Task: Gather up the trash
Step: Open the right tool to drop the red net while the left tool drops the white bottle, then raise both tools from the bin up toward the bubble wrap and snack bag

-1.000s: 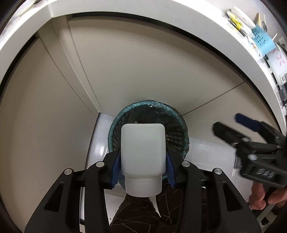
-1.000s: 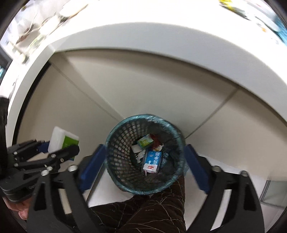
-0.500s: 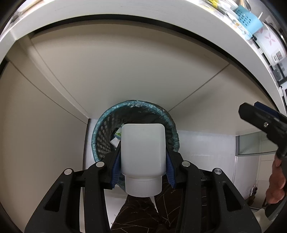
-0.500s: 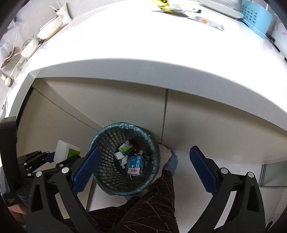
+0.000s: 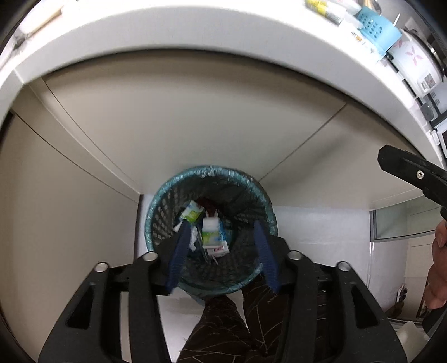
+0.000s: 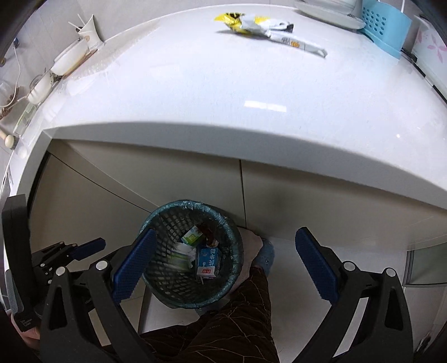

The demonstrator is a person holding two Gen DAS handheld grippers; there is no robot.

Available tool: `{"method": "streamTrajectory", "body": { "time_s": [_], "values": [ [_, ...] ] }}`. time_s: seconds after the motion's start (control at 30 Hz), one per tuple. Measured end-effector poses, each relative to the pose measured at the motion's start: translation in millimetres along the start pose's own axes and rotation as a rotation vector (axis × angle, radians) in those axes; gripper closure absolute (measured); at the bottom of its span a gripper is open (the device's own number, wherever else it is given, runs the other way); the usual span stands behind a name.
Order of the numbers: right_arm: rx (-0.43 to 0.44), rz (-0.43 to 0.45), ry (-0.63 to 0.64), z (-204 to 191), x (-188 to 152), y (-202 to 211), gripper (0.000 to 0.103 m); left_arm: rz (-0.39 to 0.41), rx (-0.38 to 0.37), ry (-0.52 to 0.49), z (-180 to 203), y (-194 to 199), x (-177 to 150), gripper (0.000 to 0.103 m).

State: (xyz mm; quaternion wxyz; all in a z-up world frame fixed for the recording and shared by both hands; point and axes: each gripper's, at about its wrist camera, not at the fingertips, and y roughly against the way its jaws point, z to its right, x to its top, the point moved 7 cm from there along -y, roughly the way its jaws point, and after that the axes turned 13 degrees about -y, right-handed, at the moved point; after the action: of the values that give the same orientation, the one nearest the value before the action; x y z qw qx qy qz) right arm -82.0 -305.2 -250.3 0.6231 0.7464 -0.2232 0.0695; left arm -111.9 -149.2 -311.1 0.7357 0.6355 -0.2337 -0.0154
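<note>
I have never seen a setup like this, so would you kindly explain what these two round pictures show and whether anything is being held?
A person holds a hand tool with two blue-padded fingers in each hand; a wide-angle camera on each looks down along them. One picture is from the left gripper, one from the right gripper. Both look into a mesh trash bin on the floor, holding small cartons. On the white counter lies a yellow wrapper. The left fingers are opening with nothing between them; the right ones stand open and empty.

Left tool [image 5: 220, 248] opening, empty, above lined trash basket [image 5: 156, 215].
</note>
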Motion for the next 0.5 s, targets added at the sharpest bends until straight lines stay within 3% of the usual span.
{"method": "streamTrajectory", "body": {
  "time_s": [0.3, 0.5],
  "values": [
    [0.049, 0.062, -0.028, -9.2, 36.7, 36.7, 0.008, 0.095, 0.048, 0.044, -23.7, 57.4, 37.1, 0.026],
    [0.139, 0.041, -0.055, -15.9, 68.4, 53.9, 0.008, 0.169, 0.067, 0.109, -50.6, 90.4, 64.3, 0.010]
  ]
}}
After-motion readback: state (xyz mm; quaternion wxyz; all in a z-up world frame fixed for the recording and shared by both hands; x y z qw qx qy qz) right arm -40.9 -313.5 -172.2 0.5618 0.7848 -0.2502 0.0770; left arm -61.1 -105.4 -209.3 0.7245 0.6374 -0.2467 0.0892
